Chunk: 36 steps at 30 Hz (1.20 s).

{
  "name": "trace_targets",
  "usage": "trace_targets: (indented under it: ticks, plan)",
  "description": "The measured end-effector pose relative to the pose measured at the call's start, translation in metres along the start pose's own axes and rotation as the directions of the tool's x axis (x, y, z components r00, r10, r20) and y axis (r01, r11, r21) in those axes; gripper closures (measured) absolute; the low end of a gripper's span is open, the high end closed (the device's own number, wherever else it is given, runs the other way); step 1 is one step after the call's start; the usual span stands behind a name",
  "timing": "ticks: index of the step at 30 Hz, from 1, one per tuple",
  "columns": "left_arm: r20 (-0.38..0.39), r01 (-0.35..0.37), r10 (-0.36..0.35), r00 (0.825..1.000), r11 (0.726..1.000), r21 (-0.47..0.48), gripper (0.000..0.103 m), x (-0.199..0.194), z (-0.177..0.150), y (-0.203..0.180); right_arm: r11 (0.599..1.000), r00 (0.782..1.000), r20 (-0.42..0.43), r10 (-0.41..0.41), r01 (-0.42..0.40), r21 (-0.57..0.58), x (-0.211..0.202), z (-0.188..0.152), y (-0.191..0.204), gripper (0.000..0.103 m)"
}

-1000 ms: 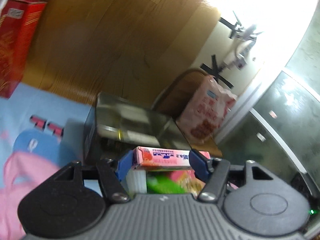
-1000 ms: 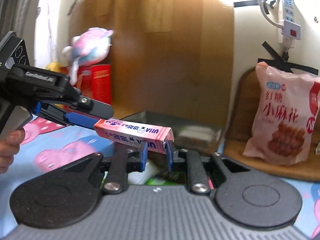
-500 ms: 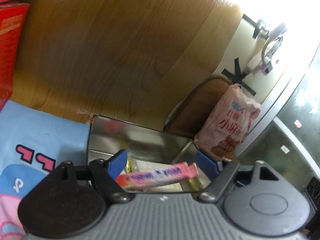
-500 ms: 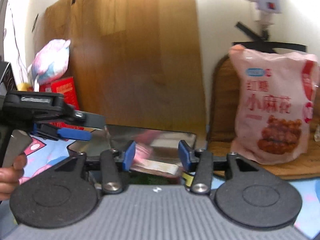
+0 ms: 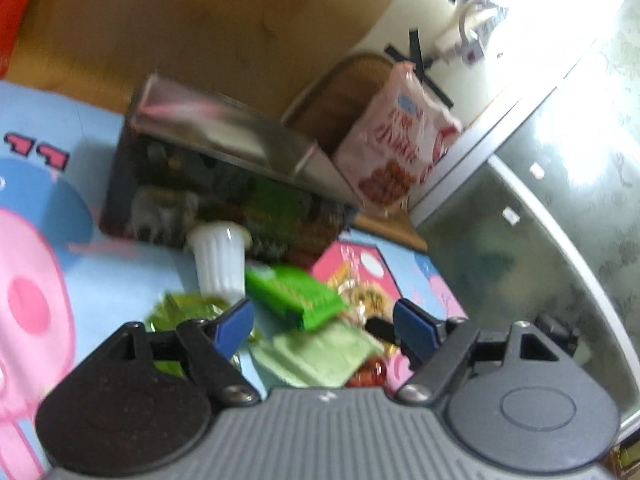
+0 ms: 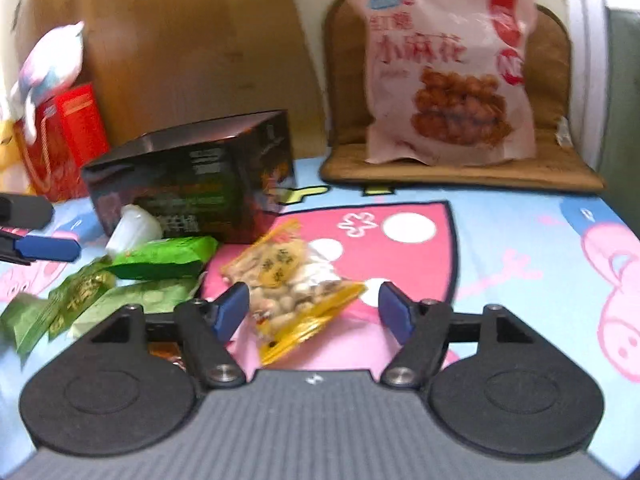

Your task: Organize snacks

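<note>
Partly blurred dark box (image 5: pixel 224 184), contents perhaps snacks

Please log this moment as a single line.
left gripper: open, empty | right gripper: opening over peanut packet | dark box: behind

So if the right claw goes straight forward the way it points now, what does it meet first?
Most likely the yellow-edged clear packet of peanuts. It lies on the pink part of the cartoon mat, between the opening blue fingers of the right claw, not yet touched. Depth is unclear through the fisheye.
</note>
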<state>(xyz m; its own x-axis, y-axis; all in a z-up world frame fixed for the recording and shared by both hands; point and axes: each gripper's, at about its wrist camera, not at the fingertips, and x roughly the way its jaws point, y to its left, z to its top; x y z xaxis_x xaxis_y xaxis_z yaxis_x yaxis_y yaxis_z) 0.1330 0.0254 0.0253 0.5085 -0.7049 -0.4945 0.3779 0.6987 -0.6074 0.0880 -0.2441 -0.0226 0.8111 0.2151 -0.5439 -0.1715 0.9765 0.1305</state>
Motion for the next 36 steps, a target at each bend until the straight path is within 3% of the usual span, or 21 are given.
trace_targets:
  ticks: [1,2,3,5,8,11,14,20,23,27,28,31,33,34,36]
  plan:
    - [-0.009,-0.005,0.005,1.0,1.0,0.0,0.023,0.002,-0.003,-0.002,1.0,1.0,0.001,-0.004,0.004,-0.021,0.001,0.0,0.002,0.043]
    - [-0.017,-0.006,0.006,1.0,1.0,-0.005,0.023,0.003,-0.005,-0.003,0.999,1.0,0.003,0.011,-0.011,-0.033,0.001,0.0,0.004,0.062]
    - [-0.02,-0.004,0.004,1.0,1.0,-0.009,0.023,0.002,-0.007,-0.004,0.999,1.0,0.011,0.017,-0.017,-0.035,-0.001,-0.001,0.004,0.072]
    - [-0.021,0.001,-0.001,1.0,1.0,-0.009,0.023,-0.002,-0.01,-0.007,1.0,0.999,0.044,-0.013,0.014,-0.02,-0.01,-0.004,0.0,0.078]
    - [-0.013,0.001,-0.001,1.0,1.0,0.002,0.023,-0.011,-0.014,-0.011,0.995,0.994,0.101,-0.029,0.02,0.093,-0.031,-0.006,-0.018,0.081]
    - [0.002,0.015,-0.015,1.0,1.0,-0.006,0.023,-0.022,-0.018,-0.01,0.974,0.979,0.185,0.092,-0.127,0.187,-0.062,-0.008,-0.03,0.081]
    - [0.025,0.057,-0.057,0.998,0.998,-0.032,0.02,-0.036,-0.021,-0.007,0.94,0.942,0.215,0.256,-0.295,0.173,-0.081,-0.01,-0.02,0.081]
    - [0.047,0.092,-0.09,0.995,0.995,-0.046,0.02,-0.061,-0.035,-0.001,0.87,0.874,0.043,0.485,-0.487,0.079,-0.059,-0.025,0.046,0.081]
    - [0.031,0.063,-0.062,0.998,0.997,-0.041,0.02,-0.072,-0.05,0.002,0.857,0.857,-0.053,0.513,-0.514,-0.023,-0.05,-0.034,0.082,0.081]
    - [0.012,0.025,-0.025,1.0,1.0,-0.014,0.02,-0.092,-0.077,0.006,0.813,0.812,-0.152,0.564,-0.578,-0.069,-0.047,-0.046,0.103,0.077]
    - [0.009,0.012,-0.012,1.0,1.0,-0.014,0.02,-0.097,-0.083,0.008,0.812,0.812,-0.165,0.56,-0.577,-0.085,-0.046,-0.048,0.107,0.076]
    - [0.0,-0.014,0.014,1.0,0.998,-0.056,0.021,-0.104,-0.097,0.018,0.831,0.844,-0.155,0.514,-0.534,-0.153,-0.051,-0.052,0.115,0.062]
    - [-0.004,-0.026,0.026,1.0,0.995,-0.099,0.022,-0.106,-0.103,0.027,0.852,0.875,-0.132,0.466,-0.484,-0.2,-0.058,-0.051,0.115,0.044]
    - [-0.004,-0.031,0.031,1.0,0.993,-0.115,0.024,-0.107,-0.104,0.031,0.86,0.891,-0.117,0.439,-0.455,-0.232,-0.063,-0.053,0.112,0.042]
    - [-0.004,-0.028,0.028,1.0,0.991,-0.131,0.027,-0.107,-0.104,0.034,0.858,0.898,-0.118,0.423,-0.439,-0.266,-0.067,-0.055,0.111,0.041]
